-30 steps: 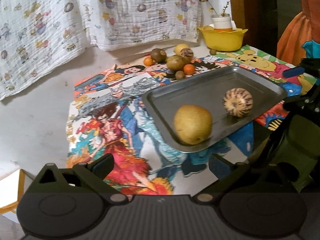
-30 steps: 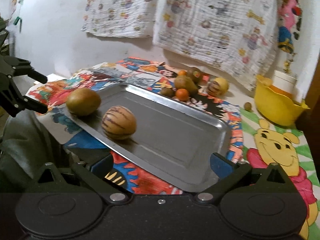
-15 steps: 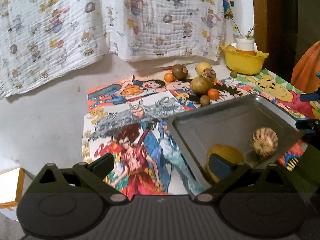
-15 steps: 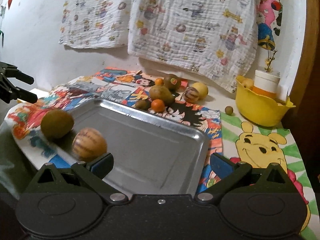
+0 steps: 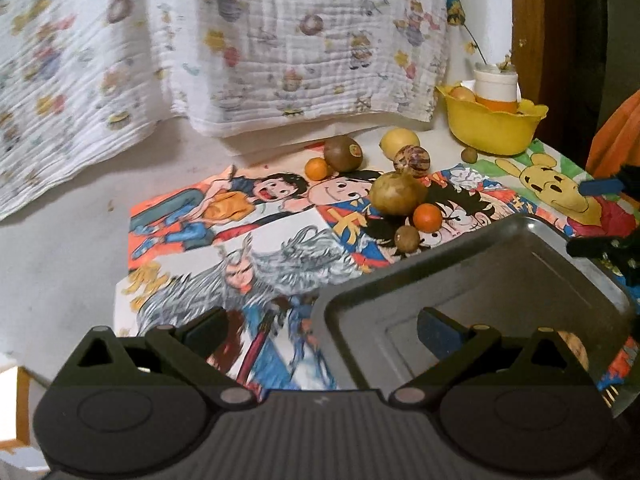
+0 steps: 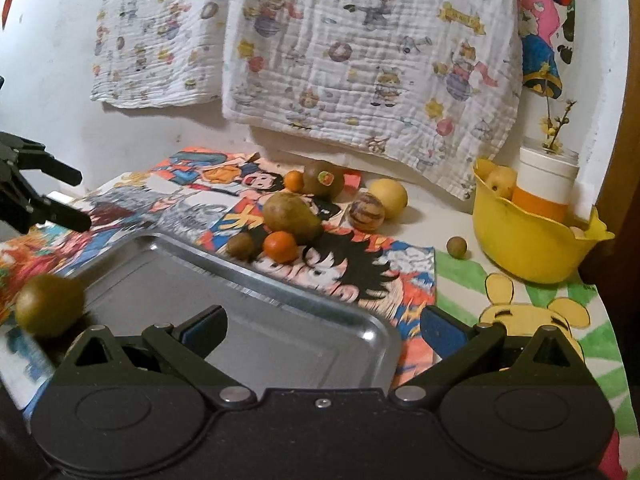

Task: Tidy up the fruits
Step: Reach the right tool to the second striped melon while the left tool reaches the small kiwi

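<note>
A metal tray (image 5: 480,264) lies on the cartoon mat. Its near left corner sits between the fingers of my open left gripper (image 5: 322,326). A striped fruit (image 5: 572,344) in the tray peeks out behind the right finger. In the right wrist view a yellow-green pear (image 6: 50,306) rests at the left end of the tray (image 6: 240,300), and my right gripper (image 6: 322,328) stands open over its near right corner. Behind the tray lie loose fruits: a brown pear (image 6: 290,216), an orange (image 6: 280,246), a kiwi (image 6: 323,179), a striped fruit (image 6: 367,213) and a lemon (image 6: 387,197).
A yellow bowl (image 6: 528,236) with a white and orange cup stands at the back right, a small brown ball (image 6: 457,247) beside it. Printed cloths hang on the wall behind. The left gripper (image 6: 80,200) shows at the left edge of the right wrist view.
Both grippers have moved forward over the tray towards the loose fruits, still open. In the left wrist view the tray's fruits have slipped behind the gripper.
</note>
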